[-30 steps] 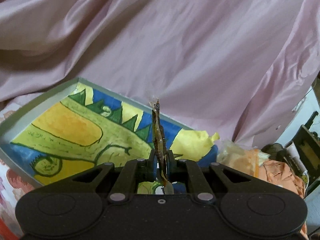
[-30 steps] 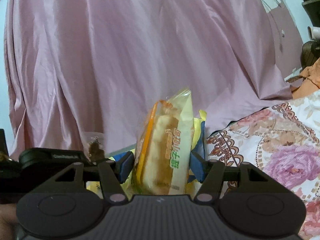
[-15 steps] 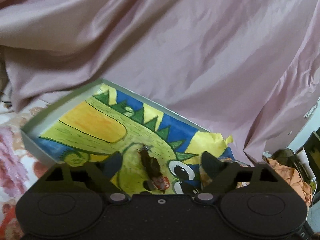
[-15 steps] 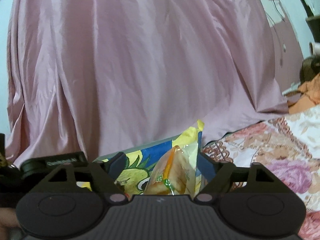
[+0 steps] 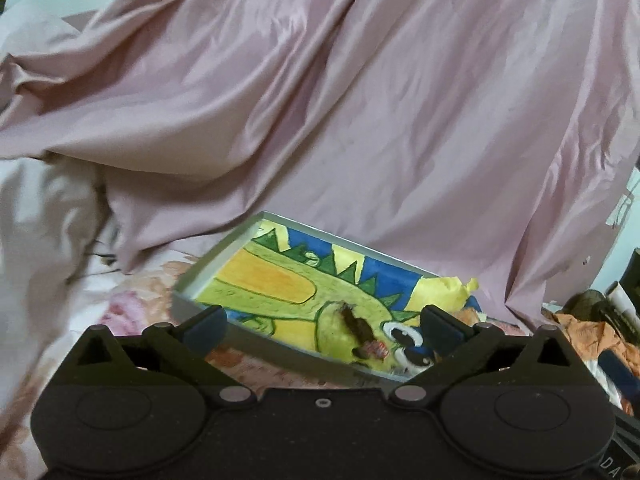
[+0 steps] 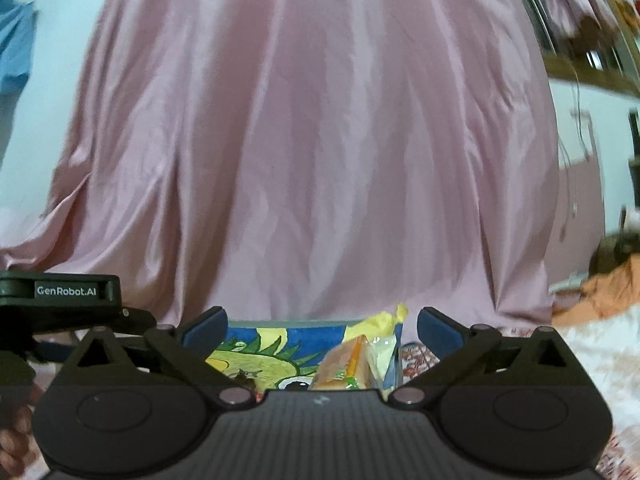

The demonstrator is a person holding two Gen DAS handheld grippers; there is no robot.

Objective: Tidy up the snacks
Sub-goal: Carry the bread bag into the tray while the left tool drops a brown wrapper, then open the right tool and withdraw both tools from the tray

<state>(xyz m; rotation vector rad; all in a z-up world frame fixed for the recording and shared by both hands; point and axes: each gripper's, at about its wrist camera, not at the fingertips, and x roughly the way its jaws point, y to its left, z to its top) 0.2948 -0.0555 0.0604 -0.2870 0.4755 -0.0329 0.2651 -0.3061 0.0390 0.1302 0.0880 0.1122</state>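
A shallow grey box lined with a yellow-green dinosaur drawing lies on the bed. A small dark snack packet lies flat on the drawing. My left gripper hangs over the box's near edge, its jaws opening wide, with nothing gripped between them. In the right wrist view an orange-and-white bread packet rests in the box's right end, and the dark packet shows beside it. My right gripper stands above them, its jaws opening too and its pads clear of the bread packet.
A pink sheet drapes behind the box. A floral bedspread lies under it. Orange cloth and clutter sit at the right. The left gripper's housing and a hand show at the right view's left edge.
Both grippers opened and let go: the dark packet and the bread packet dropped into the box. Both grippers drew back and rose, so the box looks smaller and lower.
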